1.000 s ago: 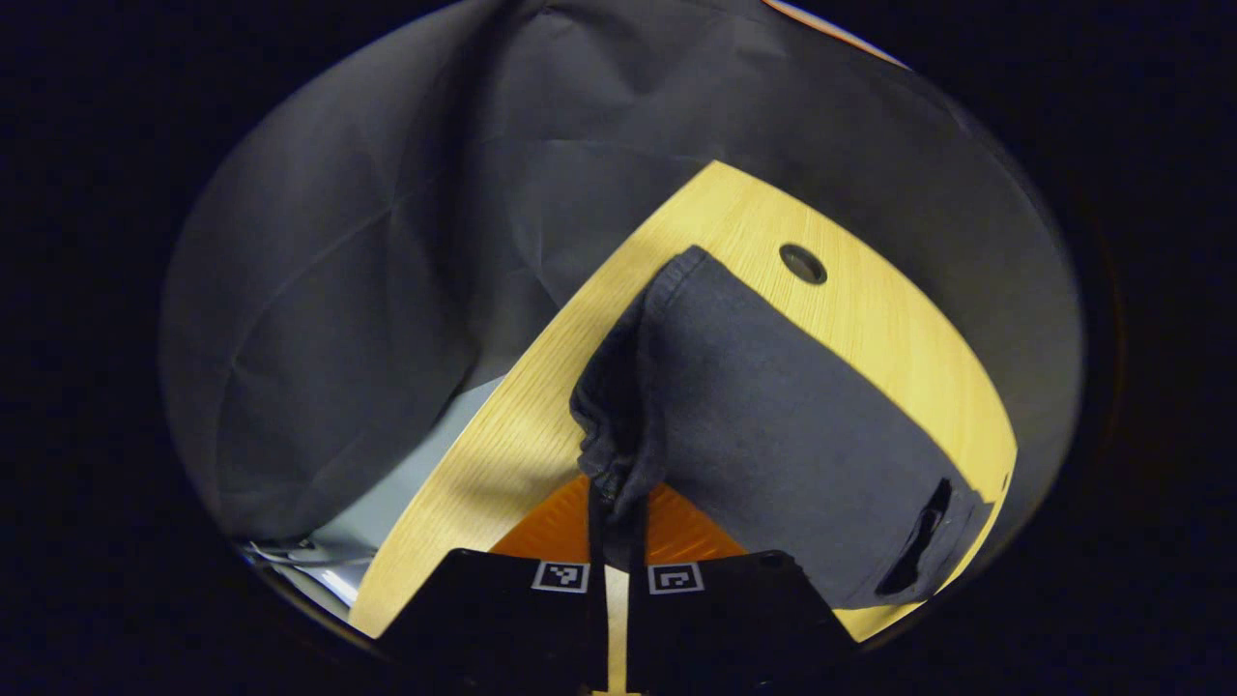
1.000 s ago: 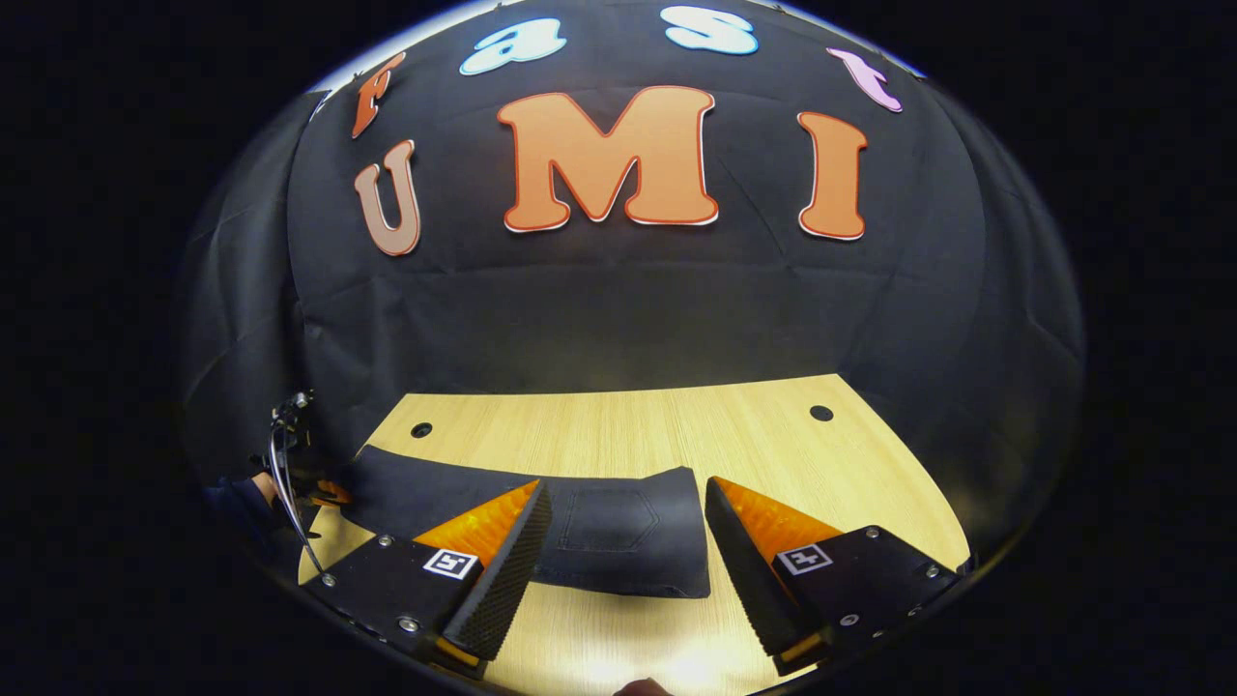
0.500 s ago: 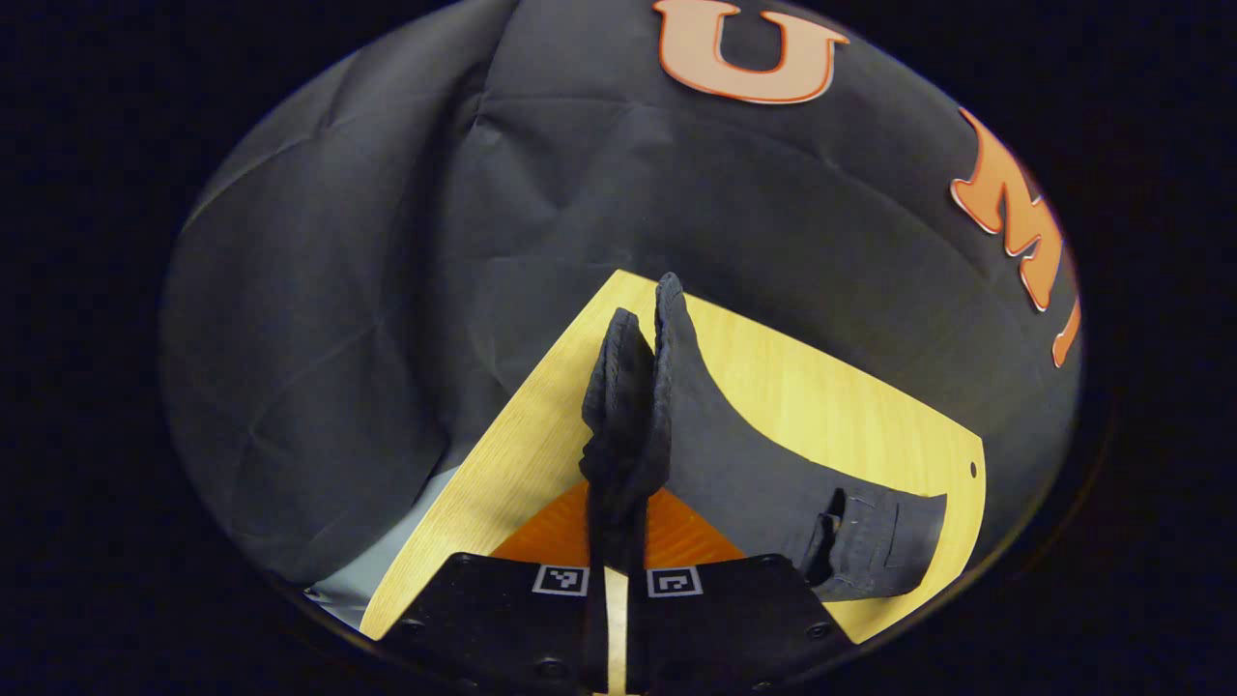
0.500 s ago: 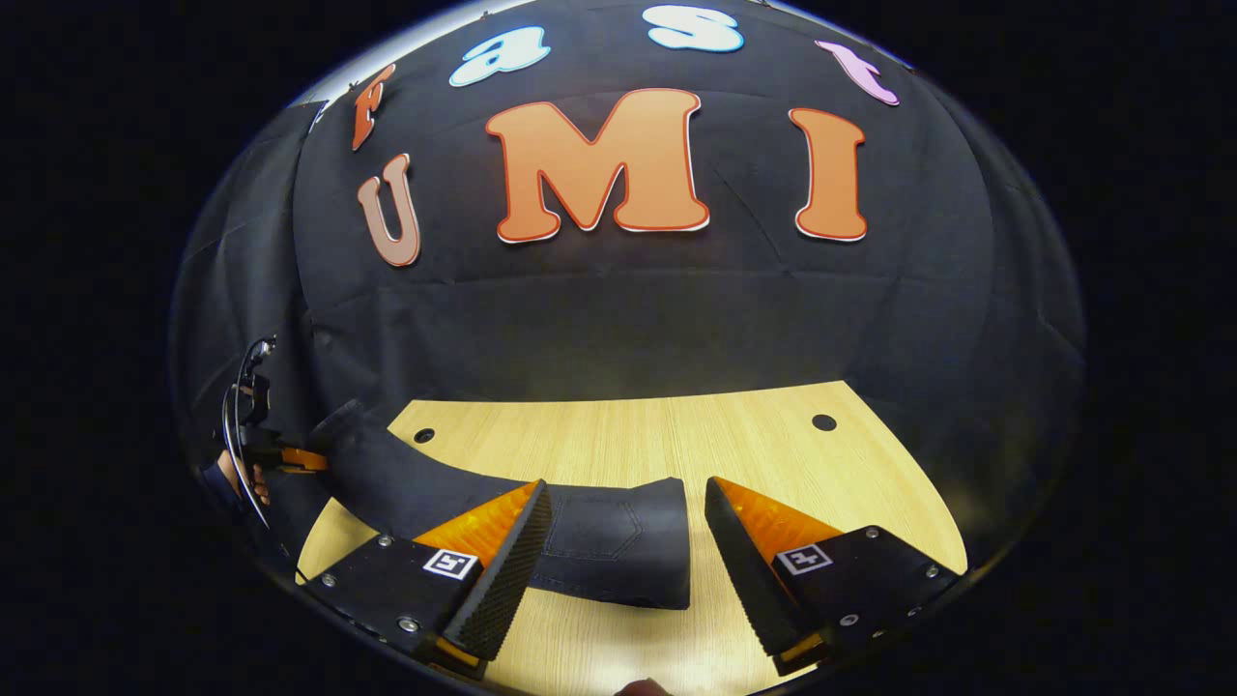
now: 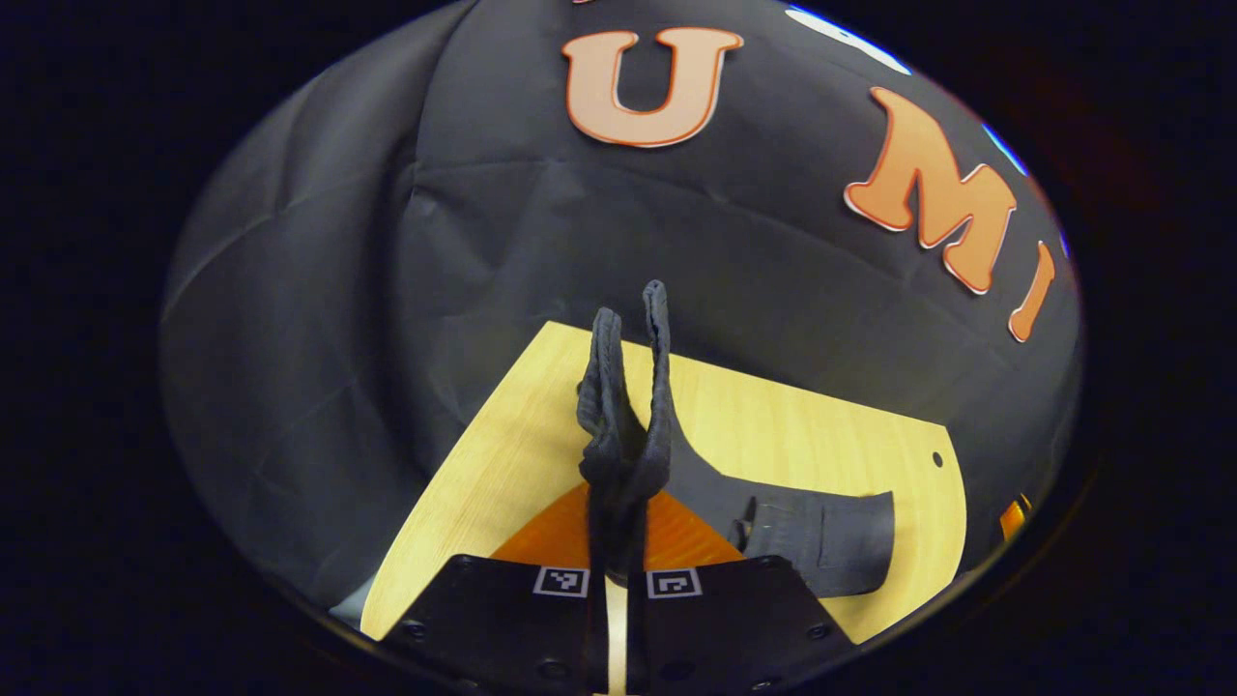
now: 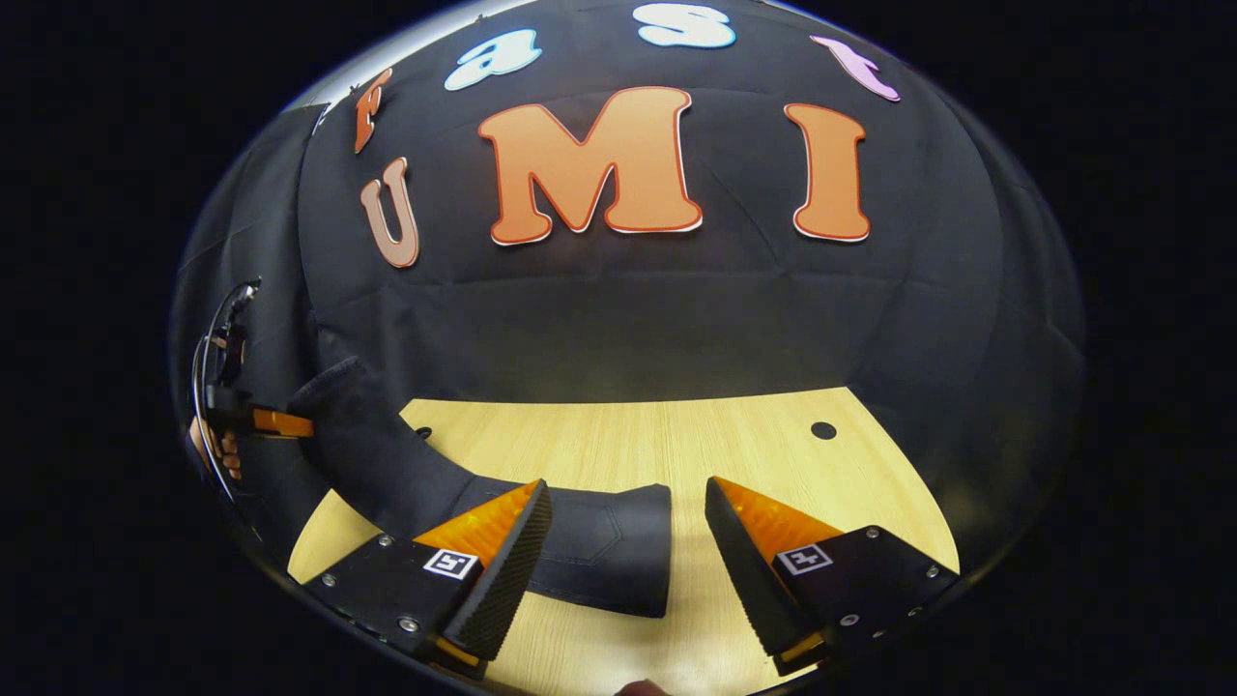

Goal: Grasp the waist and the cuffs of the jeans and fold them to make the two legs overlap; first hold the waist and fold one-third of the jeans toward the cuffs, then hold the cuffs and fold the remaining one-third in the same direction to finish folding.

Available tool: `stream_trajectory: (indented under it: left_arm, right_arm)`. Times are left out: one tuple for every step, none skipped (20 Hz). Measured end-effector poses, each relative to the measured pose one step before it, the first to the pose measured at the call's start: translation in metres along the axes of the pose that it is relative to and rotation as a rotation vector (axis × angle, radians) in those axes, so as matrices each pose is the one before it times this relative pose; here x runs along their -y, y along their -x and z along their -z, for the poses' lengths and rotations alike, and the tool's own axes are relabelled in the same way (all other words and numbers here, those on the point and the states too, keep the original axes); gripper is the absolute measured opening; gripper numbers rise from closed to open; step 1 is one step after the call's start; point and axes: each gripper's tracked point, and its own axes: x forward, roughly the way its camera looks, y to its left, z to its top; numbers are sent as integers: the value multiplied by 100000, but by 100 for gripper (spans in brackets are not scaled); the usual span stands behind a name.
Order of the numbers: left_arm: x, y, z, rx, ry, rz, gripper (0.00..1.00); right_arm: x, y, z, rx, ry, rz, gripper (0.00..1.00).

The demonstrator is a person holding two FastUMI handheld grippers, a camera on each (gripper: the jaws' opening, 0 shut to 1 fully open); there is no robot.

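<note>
1. Dark jeans [image 6: 599,556] in one piece, waist end flat on the light wooden surface [image 6: 676,449], cuff end lifted off it at the left of the right gripper view.
2. Cuffs [image 5: 628,387] bunched upright and pinched in the left claw [image 5: 618,527], fingers pressed together on the cloth; both hem edges standing side by side above the tips.
3. Same left claw seen far off in the right gripper view [image 6: 275,422], held by a hand [image 6: 217,447] beyond the surface's left edge, with a looping cable [image 6: 208,338] beside it.
4. Right claw [image 6: 628,551] spread wide and empty, hovering over the near part of the surface; waist end of the jeans lying between the two fingers but not touched by either, as far as can be told.
5. Back pocket [image 5: 841,532] visible on the flat waist part in the left gripper view.
6. Two round holes in the surface: one near the far right [image 6: 823,430], one near the far left [image 6: 422,431] partly covered by the raised leg.
7. Black cloth wall [image 6: 676,309] close behind the far edge and around the left side.
8. Bare wood right of the jeans and behind them; near edge just under the right claw.
</note>
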Motion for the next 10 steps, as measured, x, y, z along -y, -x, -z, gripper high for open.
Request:
stream_trajectory:
  left_arm:
    - [1046, 277, -302, 669, -1164, 1465, 7]
    - [1434, 396, -225, 316, -1642, 1274, 7]
    - [1354, 355, -436, 768, -1167, 1439, 7]
    - [1470, 414, -155, 98, -1543, 1822, 7]
    - [1443, 148, -372, 594, -981, 1728, 7]
    - [1535, 239, -14, -200, -1530, 1527, 7]
    - [1296, 99, -232, 290, -1630, 1087, 7]
    - [1429, 203, -78, -45, -1380, 1611, 7]
    - [1400, -60, -135, -152, -1012, 857, 7]
    - [1419, -160, -139, 91, -1666, 1319, 7]
  right_arm:
    - [373, -133, 44, -65, -156, -100, 96]
    - [373, -63, 15, -17, -296, 4, 96]
    - [386, -28, -10, -120, -243, -281, 96]
    - [598, -134, -8, -17, -203, 559, 96]
    - [489, 37, -86, 177, -501, 31, 96]
    - [430, -17, -101, 54, -615, -50, 96]
    - [453, -113, -154, 263, -536, -358, 96]
    - [409, -68, -220, 268, -116, 18, 96]
    - [401, -84, -81, 325, -11, 22, 96]
    - [316, -96, -184, 71, -10, -352, 96]
